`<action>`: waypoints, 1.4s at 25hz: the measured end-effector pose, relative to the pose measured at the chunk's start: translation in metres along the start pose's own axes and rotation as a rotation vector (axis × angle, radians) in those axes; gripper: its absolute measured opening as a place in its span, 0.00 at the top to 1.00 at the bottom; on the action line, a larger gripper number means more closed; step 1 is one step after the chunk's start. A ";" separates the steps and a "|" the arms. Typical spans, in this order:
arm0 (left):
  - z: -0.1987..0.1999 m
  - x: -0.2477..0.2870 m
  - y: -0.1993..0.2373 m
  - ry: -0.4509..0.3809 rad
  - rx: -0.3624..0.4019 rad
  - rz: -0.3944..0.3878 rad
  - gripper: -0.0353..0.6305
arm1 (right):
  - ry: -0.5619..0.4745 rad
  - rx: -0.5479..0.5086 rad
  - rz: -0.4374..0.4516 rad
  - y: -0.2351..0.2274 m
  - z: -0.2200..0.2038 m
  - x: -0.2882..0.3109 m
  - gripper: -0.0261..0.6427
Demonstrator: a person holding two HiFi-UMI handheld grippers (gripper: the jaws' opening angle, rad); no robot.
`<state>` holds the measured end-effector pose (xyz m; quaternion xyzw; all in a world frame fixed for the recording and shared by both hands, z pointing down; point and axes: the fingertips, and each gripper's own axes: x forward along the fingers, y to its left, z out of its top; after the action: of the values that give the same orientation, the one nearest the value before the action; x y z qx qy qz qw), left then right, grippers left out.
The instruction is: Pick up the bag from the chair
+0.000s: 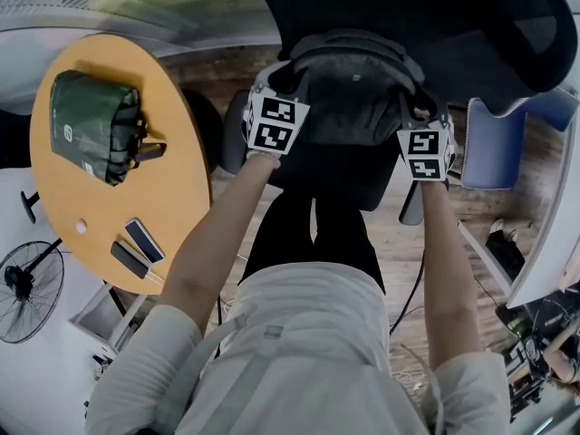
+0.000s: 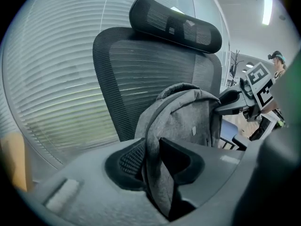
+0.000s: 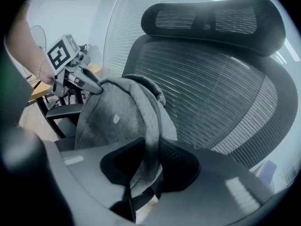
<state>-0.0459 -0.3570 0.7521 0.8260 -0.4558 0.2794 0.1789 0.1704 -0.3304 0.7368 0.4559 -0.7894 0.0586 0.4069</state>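
Before the chair (image 1: 471,25), left gripper (image 2: 156,160) and right gripper (image 3: 149,163), outstretched, pinch bag (image 1: 353,98)

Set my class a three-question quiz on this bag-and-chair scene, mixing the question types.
1. True or false: the left gripper and the right gripper each have fabric of the grey bag between their jaws.
2. The bag sits on: A) a sofa B) the black mesh chair C) a stool.
3. What colour is the pouch on the round table?
Key: 1 true; 2 B; 3 green.
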 end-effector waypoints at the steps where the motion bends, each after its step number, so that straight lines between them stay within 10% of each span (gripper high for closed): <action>1: 0.001 -0.001 -0.001 0.002 0.001 -0.004 0.80 | 0.002 0.001 -0.003 -0.001 0.000 0.000 0.82; 35: 0.024 -0.043 -0.029 -0.032 -0.064 -0.099 0.86 | -0.021 0.035 0.019 0.005 0.013 -0.065 0.87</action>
<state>-0.0327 -0.3272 0.7057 0.8457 -0.4258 0.2424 0.2116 0.1758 -0.2897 0.6843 0.4562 -0.7967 0.0715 0.3900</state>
